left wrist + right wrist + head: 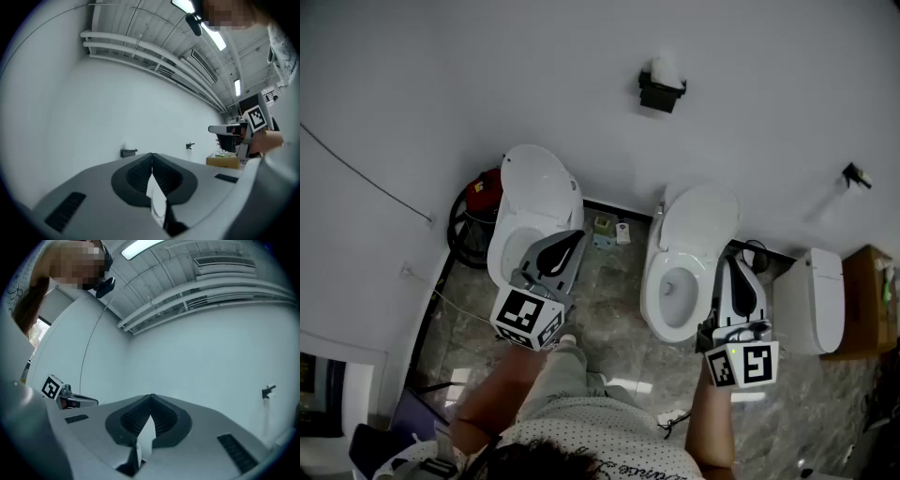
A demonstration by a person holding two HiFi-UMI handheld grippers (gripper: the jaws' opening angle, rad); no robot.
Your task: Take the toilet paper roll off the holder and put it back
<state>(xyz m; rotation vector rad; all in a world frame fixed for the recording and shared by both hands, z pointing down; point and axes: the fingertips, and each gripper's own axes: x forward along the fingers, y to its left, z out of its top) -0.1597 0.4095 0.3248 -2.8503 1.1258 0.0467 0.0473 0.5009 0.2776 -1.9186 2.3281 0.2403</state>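
The white toilet paper roll [664, 68] sits on a black holder [660, 93] high on the white wall; in the left gripper view the holder [128, 152] is a small dark shape far ahead. My left gripper [572, 242] hangs over the left toilet with its jaws shut and nothing in them; their tips meet [152, 154]. My right gripper [734, 262] is beside the right toilet, also shut and empty [151, 396]. Both are well short of the wall and the roll.
Two white toilets [534, 211] [689, 258] stand against the wall, with a third white fixture [814, 300] and a cardboard box [867, 295] at the right. A small black wall fitting [855, 175] is on the right. A red item [483, 192] stands left of the toilets.
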